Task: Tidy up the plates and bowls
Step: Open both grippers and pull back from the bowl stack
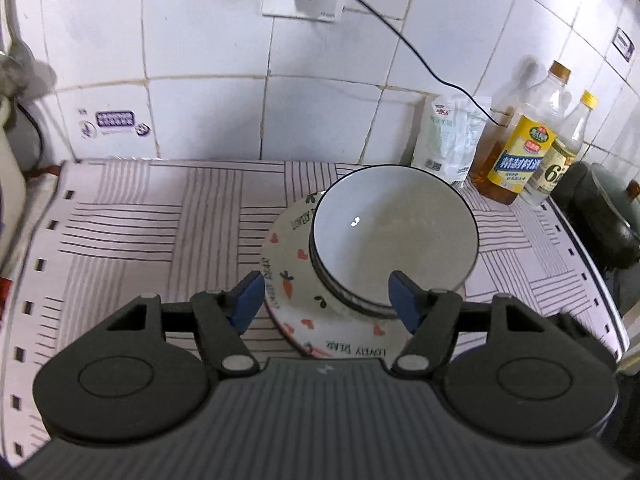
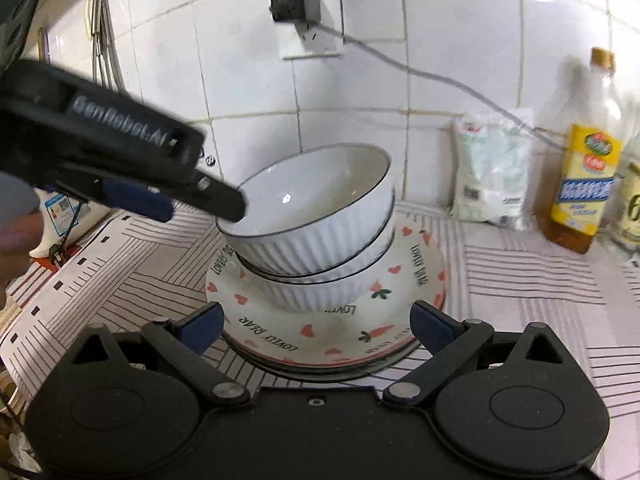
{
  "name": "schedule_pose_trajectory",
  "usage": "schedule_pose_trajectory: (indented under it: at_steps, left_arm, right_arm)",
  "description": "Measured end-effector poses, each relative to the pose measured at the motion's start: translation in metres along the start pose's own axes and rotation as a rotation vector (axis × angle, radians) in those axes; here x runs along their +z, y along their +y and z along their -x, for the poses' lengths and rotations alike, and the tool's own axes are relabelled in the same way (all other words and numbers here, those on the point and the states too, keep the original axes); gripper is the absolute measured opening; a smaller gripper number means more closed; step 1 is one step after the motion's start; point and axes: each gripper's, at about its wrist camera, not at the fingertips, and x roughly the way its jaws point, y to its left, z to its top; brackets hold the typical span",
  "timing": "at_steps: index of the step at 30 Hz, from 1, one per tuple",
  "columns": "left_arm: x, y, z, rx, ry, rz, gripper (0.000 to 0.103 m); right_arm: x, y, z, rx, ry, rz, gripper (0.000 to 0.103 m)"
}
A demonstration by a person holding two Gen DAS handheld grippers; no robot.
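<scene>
Two white ribbed bowls (image 2: 320, 216) with dark rims sit nested on a stack of plates (image 2: 304, 332) printed with hearts and carrots. In the left wrist view the top bowl (image 1: 394, 232) and the plates (image 1: 292, 280) lie just beyond my left gripper (image 1: 326, 298). That gripper is open, with the bowl's near rim between its blue pads (image 1: 246, 300) and untouched by the left pad. In the right wrist view the left gripper (image 2: 200, 200) reaches in from the left, its tip at the top bowl's rim. My right gripper (image 2: 318, 324) is open at the plates' near edge, holding nothing.
A striped mat (image 1: 140, 220) covers the counter. Against the tiled wall stand a white bag (image 1: 448, 140), an oil bottle (image 1: 520, 148) and a clear bottle (image 1: 560, 160). A dark pot (image 1: 608, 216) sits at the right edge. A cable (image 1: 400, 36) hangs from the wall socket.
</scene>
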Motion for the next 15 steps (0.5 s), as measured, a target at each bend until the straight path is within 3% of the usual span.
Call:
schedule_pose_trajectory:
  at_steps: [10, 15]
  left_arm:
    - [-0.007, -0.005, 0.080, 0.083, -0.076, -0.031, 0.079]
    - [-0.011, -0.006, 0.133, 0.100, -0.147, -0.054, 0.090]
  right_arm:
    - [0.016, -0.004, 0.054, -0.073, 0.053, -0.046, 0.101]
    - [0.027, 0.007, 0.082, -0.081, 0.062, -0.027, 0.101]
